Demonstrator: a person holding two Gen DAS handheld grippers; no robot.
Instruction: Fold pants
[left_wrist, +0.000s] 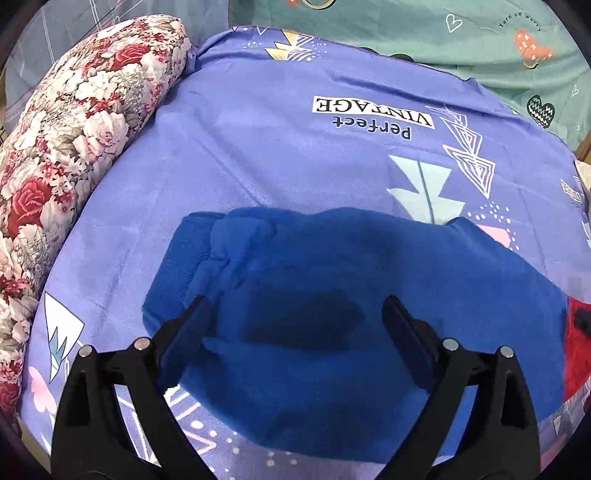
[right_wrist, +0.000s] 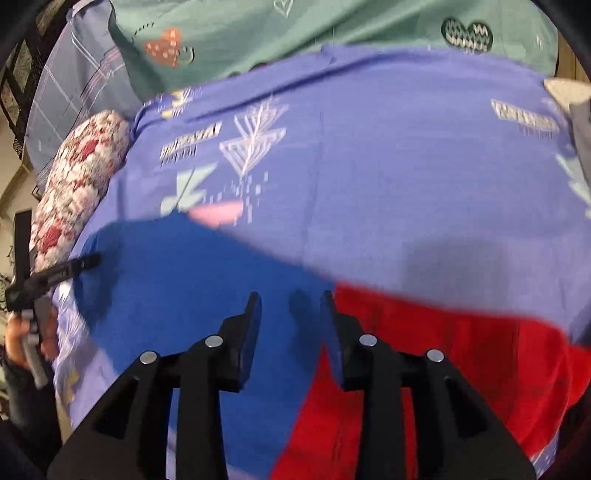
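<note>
Pants (left_wrist: 332, 295): blue and red, bunched on the purple bedsheet (left_wrist: 258, 166) near its front edge.
Room: bare sheet beyond; floral bolster (left_wrist: 74, 129) lines the left.
Left gripper (left_wrist: 295, 314): jaws wide apart, nothing clamped.
Right gripper (right_wrist: 290, 314): partly apart, empty.
Right view only: hand (right_wrist: 22, 339) at the left.

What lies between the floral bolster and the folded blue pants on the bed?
Only bare purple printed sheet separates the floral bolster from the blue pants; the left wrist view shows this stretch most clearly.
</note>
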